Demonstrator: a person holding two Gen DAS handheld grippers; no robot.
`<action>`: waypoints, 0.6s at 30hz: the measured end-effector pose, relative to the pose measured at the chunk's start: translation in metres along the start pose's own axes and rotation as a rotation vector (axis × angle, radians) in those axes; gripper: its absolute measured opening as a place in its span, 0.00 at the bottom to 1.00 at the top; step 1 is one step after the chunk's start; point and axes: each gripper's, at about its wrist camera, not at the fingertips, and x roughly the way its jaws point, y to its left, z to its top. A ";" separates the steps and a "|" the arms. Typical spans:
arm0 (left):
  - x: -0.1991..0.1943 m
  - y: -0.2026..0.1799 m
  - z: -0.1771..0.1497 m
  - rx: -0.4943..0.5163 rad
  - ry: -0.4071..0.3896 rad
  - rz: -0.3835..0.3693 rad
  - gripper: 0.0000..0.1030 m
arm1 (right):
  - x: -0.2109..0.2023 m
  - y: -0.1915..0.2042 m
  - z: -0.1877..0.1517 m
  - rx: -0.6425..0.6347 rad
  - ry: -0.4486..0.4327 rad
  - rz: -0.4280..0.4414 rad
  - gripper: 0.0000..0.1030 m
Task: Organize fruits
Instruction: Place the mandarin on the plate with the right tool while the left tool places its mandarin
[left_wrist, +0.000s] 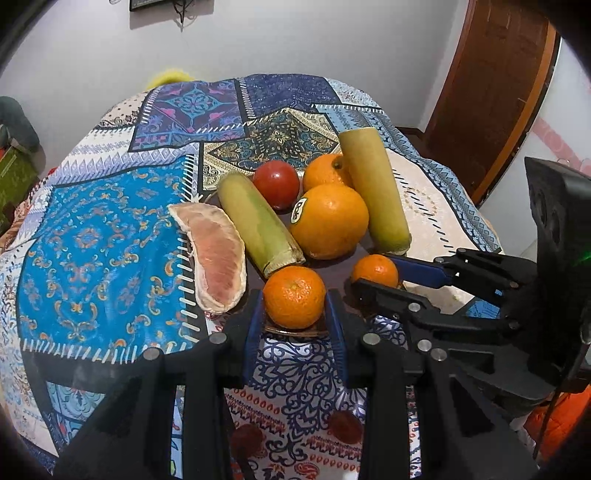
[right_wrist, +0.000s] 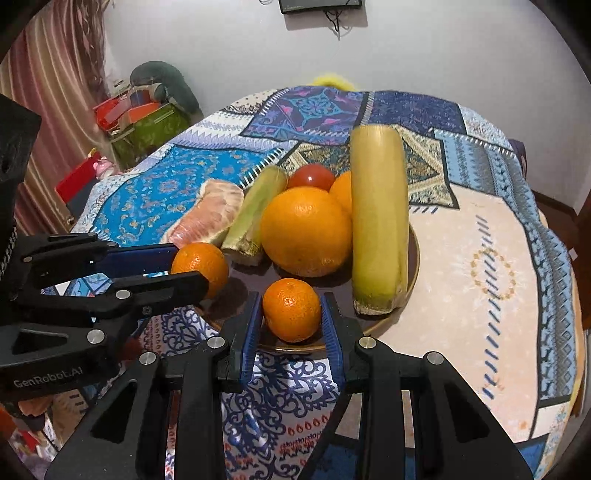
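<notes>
- Orange mandarins, one clamped in each hand: left fingers (left_wrist: 294, 314) pinch the left mandarin (left_wrist: 293, 297); right fingers (right_wrist: 291, 314) pinch the right mandarin (right_wrist: 291, 309).
- Both hang over the brown plate (right_wrist: 413, 254)'s near rim on the table (right_wrist: 480, 266).
- I should set each down gently on bare plate, clear of the big orange (right_wrist: 306, 230).

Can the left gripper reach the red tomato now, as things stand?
Probably not: the left gripper is shut on a mandarin, and a sugarcane piece and the big orange lie before the tomato.
</notes>
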 end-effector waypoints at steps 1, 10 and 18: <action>0.001 0.001 0.000 -0.003 0.002 -0.001 0.32 | 0.001 -0.001 -0.001 0.003 -0.002 0.005 0.29; 0.005 0.002 0.001 -0.011 0.013 -0.023 0.32 | 0.001 -0.003 0.001 0.009 0.002 0.018 0.29; -0.021 -0.001 -0.003 0.001 -0.020 -0.002 0.32 | -0.008 -0.002 0.001 0.023 0.012 0.012 0.29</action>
